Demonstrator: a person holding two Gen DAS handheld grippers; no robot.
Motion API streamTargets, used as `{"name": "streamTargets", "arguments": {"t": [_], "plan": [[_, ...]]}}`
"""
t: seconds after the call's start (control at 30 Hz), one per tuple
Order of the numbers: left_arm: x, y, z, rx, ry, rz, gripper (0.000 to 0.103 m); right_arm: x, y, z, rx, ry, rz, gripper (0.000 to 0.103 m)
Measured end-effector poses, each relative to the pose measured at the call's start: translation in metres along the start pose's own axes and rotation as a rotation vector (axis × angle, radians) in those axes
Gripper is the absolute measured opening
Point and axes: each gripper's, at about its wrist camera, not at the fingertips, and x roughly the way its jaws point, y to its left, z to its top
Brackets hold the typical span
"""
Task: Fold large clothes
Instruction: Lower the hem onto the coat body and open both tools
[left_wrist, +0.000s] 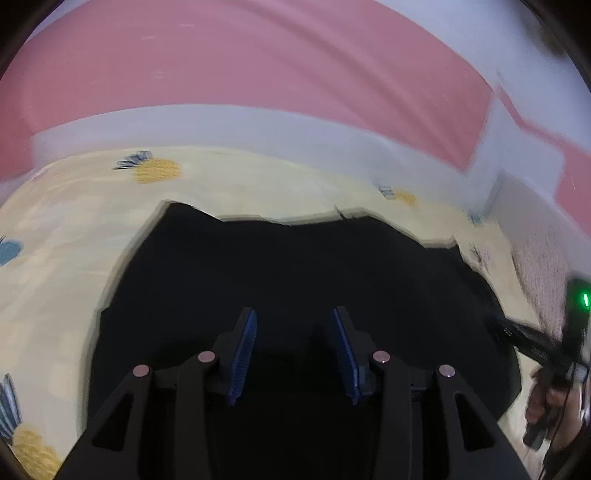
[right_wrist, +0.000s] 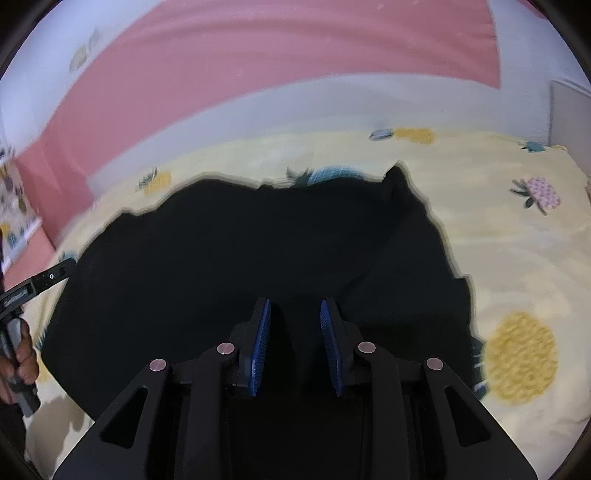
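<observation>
- Our left tongs (left_wrist: 293, 356) are open, with a clear gap between the blue pads (left_wrist: 243, 358), and nothing is pinched in them.
- Our right tongs (right_wrist: 295, 347) are open too, a little less wide, and they hold nothing.
- Right under and in front of both tongs lies the big black cloth (left_wrist: 295, 266). It is spread out on the bed, and its far edge looks bumpy and a bit blurry.
- From the left tongs, we see the other tongs out to the right side, at the edge of the cloth, with a hand (left_wrist: 546, 406) on the handle.
- From the right tongs, the other tongs poke in from the left side, near the cloth's edge.
- All around the cloth is the pale yellow bed sheet (right_wrist: 517, 258) with pineapple pictures. One big yellow pineapple (right_wrist: 521, 358) is just to the right of the right tongs.
- Past the sheet, far from the tongs, is a wall (left_wrist: 258, 55) in pink and white.
</observation>
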Motion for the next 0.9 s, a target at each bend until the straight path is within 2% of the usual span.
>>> {"name": "streamTargets", "arguments": {"t": [0.07,0.1,0.23,0.27,0.37,0.47,0.57,0.67,0.9], "plan": [[0.028,-0.014,-0.011,0.038,0.058,0.018,0.045,0.016,-0.005,-0.008,-0.016,-0.007,-0.014,0.029],[0.037,-0.014,-0.014,0.048,0.058,0.038,0.045,0.022,-0.01,-0.009,-0.009,-0.011,-0.015,0.028],[0.047,-0.005,-0.003,-0.001,0.087,0.059,0.046,0.014,-0.015,0.005,0.063,0.027,-0.032,0.027],[0.043,-0.006,0.003,-0.008,0.088,0.072,0.044,0.005,-0.01,0.01,0.056,0.003,-0.023,0.027],[0.03,-0.025,0.02,0.007,0.024,0.017,0.044,-0.005,0.009,0.021,0.02,-0.055,0.033,0.029],[0.048,-0.055,0.045,0.077,0.002,0.007,0.044,0.016,0.024,0.037,0.003,-0.046,0.042,0.029],[0.098,-0.066,0.061,0.087,0.093,0.048,0.044,0.055,0.016,0.049,0.034,0.016,-0.015,0.029],[0.14,-0.062,0.055,0.084,0.167,0.109,0.046,0.088,0.002,0.054,0.068,0.061,-0.044,0.027],[0.171,-0.056,0.045,0.06,0.159,0.132,0.046,0.122,0.0,0.055,0.049,0.062,-0.102,0.026]]}}
